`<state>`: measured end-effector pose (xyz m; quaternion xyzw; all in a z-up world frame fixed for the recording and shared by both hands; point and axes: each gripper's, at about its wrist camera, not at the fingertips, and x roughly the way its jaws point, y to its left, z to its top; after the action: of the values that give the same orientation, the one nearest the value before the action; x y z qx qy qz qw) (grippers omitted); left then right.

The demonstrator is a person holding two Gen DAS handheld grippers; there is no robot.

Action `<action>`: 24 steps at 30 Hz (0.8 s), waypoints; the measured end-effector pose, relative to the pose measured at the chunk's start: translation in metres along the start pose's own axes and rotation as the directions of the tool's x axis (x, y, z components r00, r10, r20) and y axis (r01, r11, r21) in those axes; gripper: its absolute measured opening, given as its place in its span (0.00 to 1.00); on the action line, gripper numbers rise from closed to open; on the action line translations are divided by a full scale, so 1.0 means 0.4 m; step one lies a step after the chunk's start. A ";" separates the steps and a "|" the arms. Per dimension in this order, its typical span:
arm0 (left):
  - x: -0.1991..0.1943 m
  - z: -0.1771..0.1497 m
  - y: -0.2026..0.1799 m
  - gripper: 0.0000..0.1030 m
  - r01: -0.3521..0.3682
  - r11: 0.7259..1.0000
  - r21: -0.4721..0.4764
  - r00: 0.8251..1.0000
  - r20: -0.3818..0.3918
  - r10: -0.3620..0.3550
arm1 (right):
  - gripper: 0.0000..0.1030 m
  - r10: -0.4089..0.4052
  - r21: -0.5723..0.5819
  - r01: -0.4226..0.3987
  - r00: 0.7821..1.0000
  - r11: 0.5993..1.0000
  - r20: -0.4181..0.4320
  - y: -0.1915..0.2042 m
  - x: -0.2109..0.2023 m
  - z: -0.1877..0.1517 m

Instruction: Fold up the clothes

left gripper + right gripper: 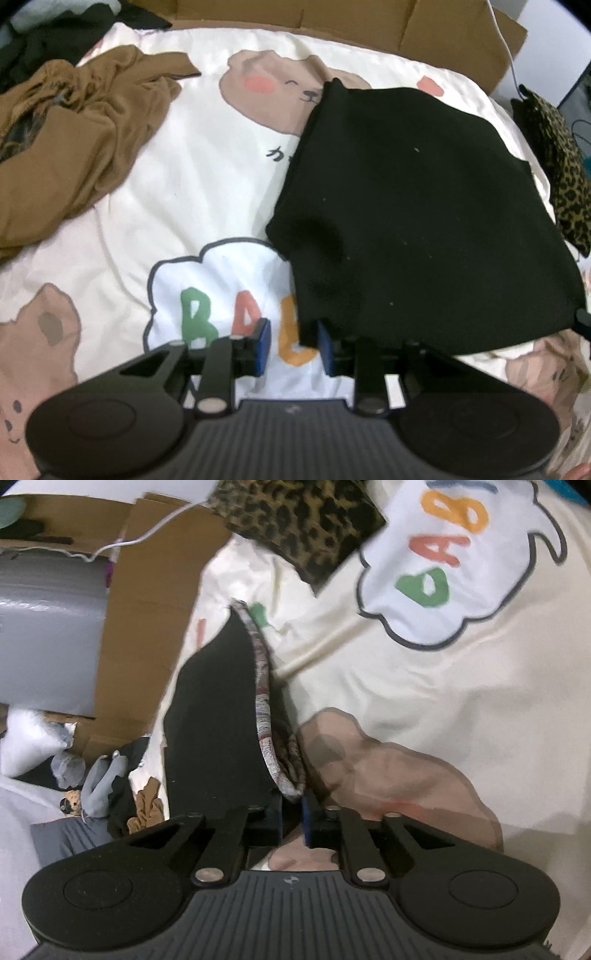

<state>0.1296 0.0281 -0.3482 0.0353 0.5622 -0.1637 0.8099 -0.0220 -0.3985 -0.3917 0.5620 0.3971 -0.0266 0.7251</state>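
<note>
Two tongs work low over the bed; the left tongs [292,345] stand open at the black garment's [417,206] near hem, the right tongs [291,818] pinch its patterned edge; bare cartoon quilt [207,177] lies leftward; beyond, brown clothing [74,147] and leopard-print cloth [295,524].

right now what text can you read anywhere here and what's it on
"BAB", green, red, orange: cloud patch on the bedsheet, last letter partly under the black cloth.
The same letters, inverted: same patch in the right view.
Black script by the bear print: cut off, unreadable.
</note>
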 end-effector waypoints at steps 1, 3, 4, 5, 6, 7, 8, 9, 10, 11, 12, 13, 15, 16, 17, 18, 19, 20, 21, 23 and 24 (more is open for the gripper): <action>-0.004 0.002 0.000 0.29 0.004 1.000 0.002 1.000 0.002 -0.004 | 0.15 0.003 0.000 -0.003 1.000 1.000 -0.005 0.000 0.000 0.001; -0.014 0.004 -0.002 0.29 0.012 1.000 0.004 1.000 0.009 -0.012 | 0.30 0.022 0.004 -0.021 1.000 1.000 -0.018 -0.004 0.008 0.003; -0.020 0.005 -0.001 0.29 0.020 1.000 0.003 1.000 0.012 -0.020 | 0.34 0.038 0.012 -0.038 0.999 0.999 -0.023 -0.008 0.017 0.000; -0.024 0.005 -0.001 0.29 0.027 1.000 -0.002 1.000 0.015 -0.027 | 0.39 0.048 0.017 -0.048 0.999 0.999 -0.024 -0.009 0.026 -0.002; -0.028 0.004 0.000 0.30 0.036 0.999 -0.004 0.999 0.016 -0.036 | 0.40 0.057 0.021 -0.056 0.998 0.998 -0.024 -0.010 0.036 -0.004; -0.027 0.007 -0.001 0.30 0.042 0.999 -0.004 0.999 0.016 -0.042 | 0.40 0.065 0.025 -0.065 0.998 0.998 -0.025 -0.011 0.045 -0.006; -0.026 0.010 -0.002 0.32 0.046 0.999 -0.005 0.999 0.015 -0.046 | 0.40 0.068 0.028 -0.067 0.997 0.997 -0.022 -0.011 0.054 -0.006; -0.024 0.008 0.000 0.32 0.046 0.999 -0.007 0.999 0.014 -0.046 | 0.40 0.069 0.029 -0.068 0.997 0.997 -0.018 -0.010 0.062 -0.005; -0.022 0.006 0.002 0.32 0.045 0.999 -0.011 0.999 0.011 -0.045 | 0.39 0.070 0.031 -0.069 0.997 0.997 -0.014 -0.009 0.070 -0.003; -0.019 0.004 0.008 0.32 0.045 0.999 -0.014 0.999 0.008 -0.045 | 0.38 0.071 0.033 -0.070 0.997 0.997 -0.010 -0.008 0.078 -0.002; -0.018 0.003 0.013 0.32 0.043 0.999 -0.014 0.999 0.008 -0.043 | 0.25 0.071 0.028 -0.071 0.997 0.997 -0.010 -0.004 0.080 -0.001; -0.019 0.001 0.015 0.32 0.043 0.999 -0.011 0.999 0.010 -0.043 | 0.20 0.071 0.021 -0.071 0.997 0.997 -0.012 0.001 0.080 0.001; -0.023 -0.002 0.019 0.32 0.051 0.999 -0.008 0.999 0.014 -0.051 | 0.11 0.080 0.010 -0.079 0.997 0.997 -0.014 0.010 0.076 0.002; -0.023 -0.002 0.022 0.32 0.059 0.998 -0.013 0.998 0.013 -0.059 | 0.11 0.090 0.006 -0.090 0.996 0.996 -0.014 0.014 0.071 0.002; -0.021 -0.003 0.024 0.33 0.064 0.998 -0.019 0.998 0.012 -0.063 | 0.11 0.101 0.002 -0.101 0.995 0.995 -0.013 0.019 0.066 0.002; -0.018 -0.005 0.025 0.34 0.068 0.997 -0.026 0.998 0.011 -0.068 | 0.11 0.108 0.005 -0.108 0.994 0.994 -0.015 0.021 0.064 0.003; -0.016 -0.006 0.025 0.34 0.075 0.997 -0.029 0.997 0.011 -0.075 | 0.11 0.114 0.011 -0.114 0.993 0.993 -0.017 0.021 0.063 0.004; -0.014 -0.008 0.023 0.35 0.082 0.996 -0.028 0.997 0.010 -0.082 | 0.11 0.112 0.012 -0.112 0.993 0.994 -0.021 0.020 0.065 0.006; -0.012 -0.010 0.019 0.36 0.088 0.996 -0.017 0.996 0.008 -0.088 | 0.11 0.108 0.012 -0.108 0.994 0.994 -0.025 0.019 0.067 0.008; -0.002 -0.013 0.009 0.40 0.077 0.997 0.018 0.997 0.009 -0.077 | 0.12 0.103 0.018 -0.102 0.994 0.995 -0.029 0.013 0.071 0.006; 0.004 -0.015 0.007 0.40 0.073 0.997 0.023 0.997 0.006 -0.073 | 0.12 0.100 0.022 -0.099 0.995 0.995 -0.030 0.010 0.073 0.005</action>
<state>0.1256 0.0319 -0.3522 0.0234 0.5584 -0.1999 0.8048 0.0012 -0.3868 -0.4061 0.5888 0.3797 0.0143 0.7134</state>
